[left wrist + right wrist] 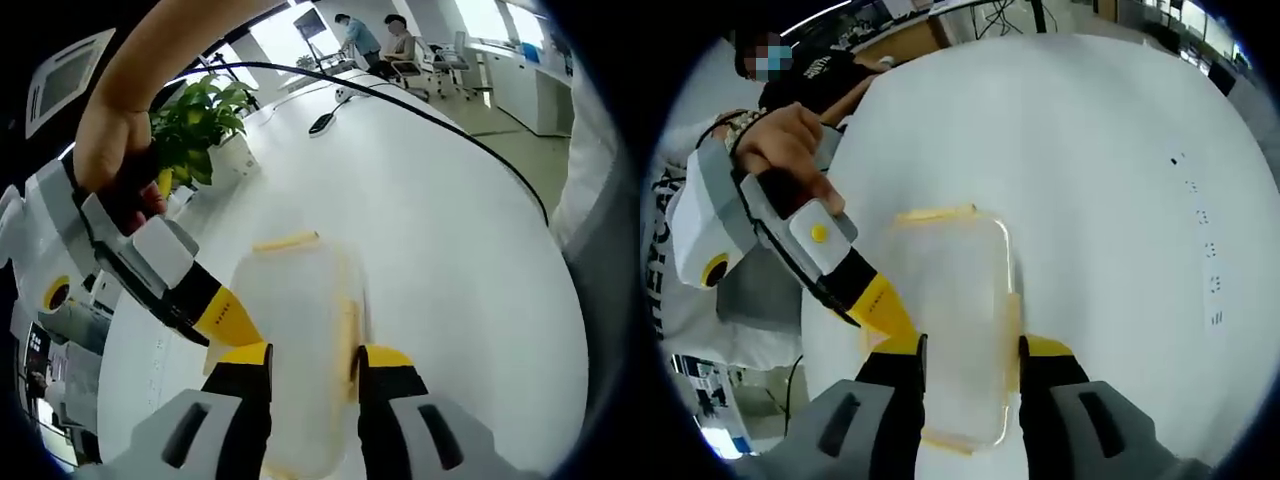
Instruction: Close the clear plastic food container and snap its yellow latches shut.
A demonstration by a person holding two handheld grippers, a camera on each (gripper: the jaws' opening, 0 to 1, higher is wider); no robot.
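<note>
Container (pixel 958 320) blurred, latches (pixel 935 214) hard to discern.

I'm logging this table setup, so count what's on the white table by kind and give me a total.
Clear plastic container: 1
Potted green plant: 1
Small dark device: 1
Black cable: 1
Total: 4

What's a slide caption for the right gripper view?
Right tongs straddle the clear plastic food container with yellow latches on the white round table; left tongs touch its side.
</note>
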